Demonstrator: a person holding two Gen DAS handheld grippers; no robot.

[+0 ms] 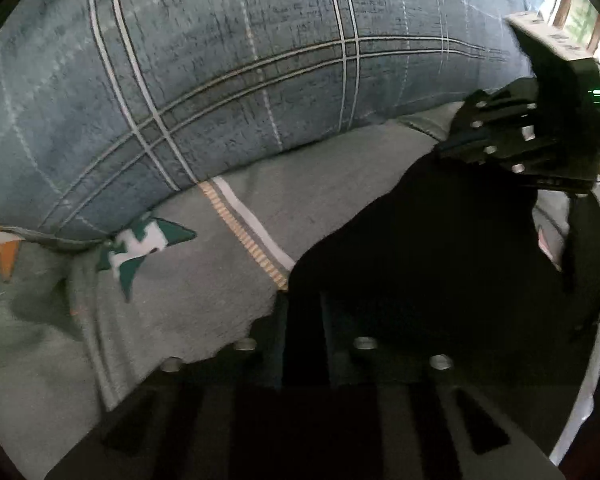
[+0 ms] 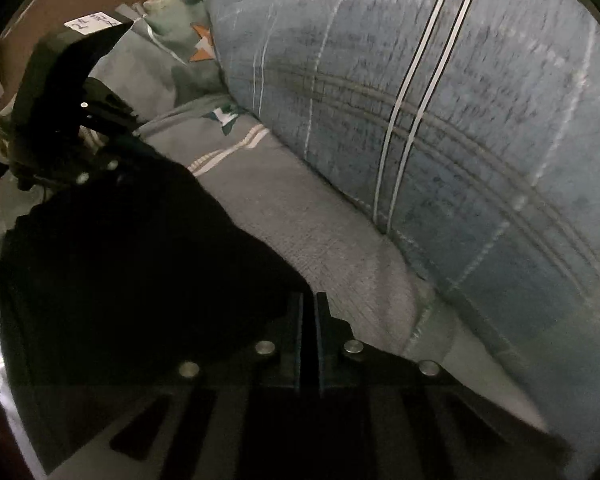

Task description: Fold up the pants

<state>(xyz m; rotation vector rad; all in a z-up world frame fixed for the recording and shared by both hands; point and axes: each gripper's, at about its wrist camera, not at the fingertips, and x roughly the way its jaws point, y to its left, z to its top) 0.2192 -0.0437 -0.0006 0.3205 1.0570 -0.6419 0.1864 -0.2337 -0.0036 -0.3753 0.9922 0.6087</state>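
The black pants (image 1: 440,248) lie on a grey bed cover, stretched between my two grippers. My left gripper (image 1: 304,312) is shut on one edge of the black pants, low in the left wrist view. My right gripper (image 2: 309,312) is shut on the other edge of the pants (image 2: 140,260), fingers almost together with black cloth between them. Each gripper shows in the other's view: the right one at the upper right (image 1: 540,136), the left one at the upper left (image 2: 80,120).
A large blue checked pillow (image 1: 260,72) stands right behind the pants and fills the far side of both views (image 2: 460,120). The grey bed cover (image 1: 180,300) has a tan and white stripe and a green and white pattern. A window shows at the far right (image 1: 580,20).
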